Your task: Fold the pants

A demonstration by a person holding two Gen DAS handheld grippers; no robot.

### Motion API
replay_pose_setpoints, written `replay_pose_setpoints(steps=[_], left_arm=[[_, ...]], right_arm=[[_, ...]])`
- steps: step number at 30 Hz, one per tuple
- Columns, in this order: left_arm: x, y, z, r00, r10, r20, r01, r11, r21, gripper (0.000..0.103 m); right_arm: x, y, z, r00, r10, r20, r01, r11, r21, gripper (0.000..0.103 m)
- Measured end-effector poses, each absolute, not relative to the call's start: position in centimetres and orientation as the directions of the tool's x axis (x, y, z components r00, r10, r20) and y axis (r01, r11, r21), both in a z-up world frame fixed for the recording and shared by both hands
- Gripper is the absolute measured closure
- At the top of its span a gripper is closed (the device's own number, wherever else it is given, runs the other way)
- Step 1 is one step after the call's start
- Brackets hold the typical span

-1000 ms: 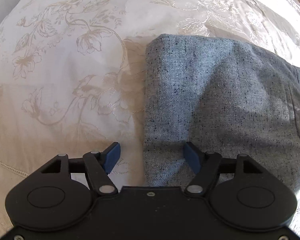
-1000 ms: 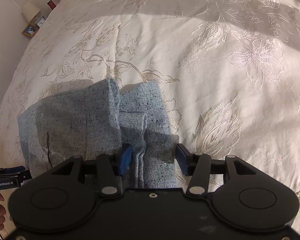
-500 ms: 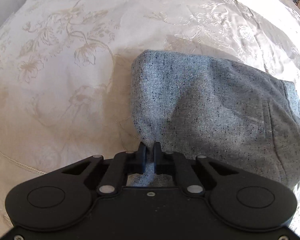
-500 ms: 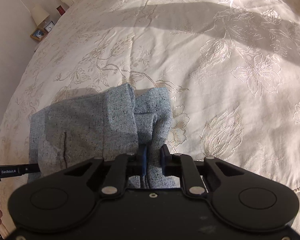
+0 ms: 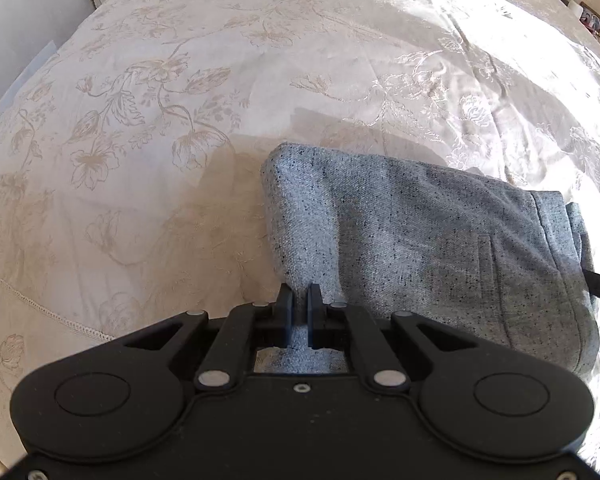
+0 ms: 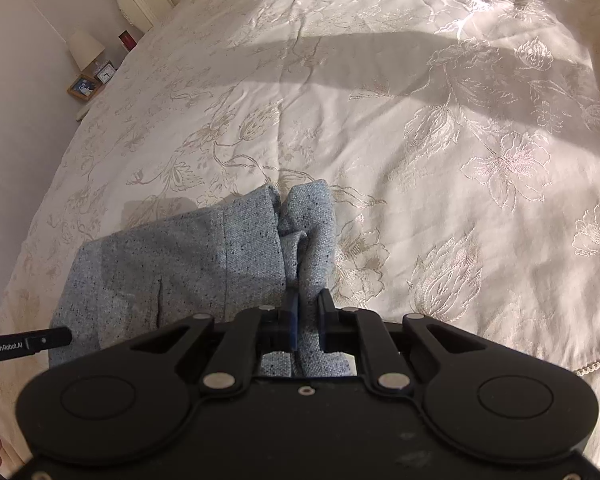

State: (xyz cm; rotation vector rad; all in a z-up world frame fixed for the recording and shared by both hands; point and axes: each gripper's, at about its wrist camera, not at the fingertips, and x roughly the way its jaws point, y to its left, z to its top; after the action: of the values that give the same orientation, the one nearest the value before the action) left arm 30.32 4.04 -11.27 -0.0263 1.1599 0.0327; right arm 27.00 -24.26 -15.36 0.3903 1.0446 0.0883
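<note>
On the floral bedspread [image 5: 180, 100], the left gripper [image 5: 299, 304] pinches the grey pants [image 5: 420, 232] tight; the right gripper [image 6: 308, 312] is closing on their bunched edge.

Pants [image 5: 428, 240]: grey-blue speckled tweed, folded into a compact bundle on the bed; near edge raised, far fold resting on the cover, waistband layers bunched.

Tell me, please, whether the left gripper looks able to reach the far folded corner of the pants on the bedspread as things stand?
Probably not yet: the left gripper is shut on the pants' near edge, so it would have to let go first; otherwise only bare bedspread surrounds that far corner.
</note>
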Motion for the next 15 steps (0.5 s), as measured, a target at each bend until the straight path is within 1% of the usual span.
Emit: replay_pose_setpoints(steps=[8, 9, 12, 15], left_arm=[[28.9, 4.6, -9.1, 0.458, 0.054, -0.887, -0.061, 0.998, 0.029, 0.095], [28.7, 5.0, -8.7, 0.468, 0.062, -0.882, -0.065, 0.997, 0.035, 0.095], [28.7, 6.6, -8.2, 0.474, 0.029, -0.88, -0.07, 0.998, -0.004, 0.094], [28.5, 7.9, -8.2, 0.476, 0.0, -0.879, -0.05, 0.998, -0.026, 0.095]], right_arm=[[26.4, -23.8, -13.9, 0.539, 0.266, -0.8, 0.1, 0.922, 0.374, 0.095], [26.7, -23.4, -13.9, 0.542, 0.27, -0.796, 0.093, 0.922, 0.377, 0.099], [27.2, -21.8, -12.9, 0.564, 0.309, -0.766, 0.048, 0.914, 0.404, 0.101], [28.1, -18.9, -11.6, 0.572, 0.306, -0.761, 0.001, 0.927, 0.374, 0.101]])
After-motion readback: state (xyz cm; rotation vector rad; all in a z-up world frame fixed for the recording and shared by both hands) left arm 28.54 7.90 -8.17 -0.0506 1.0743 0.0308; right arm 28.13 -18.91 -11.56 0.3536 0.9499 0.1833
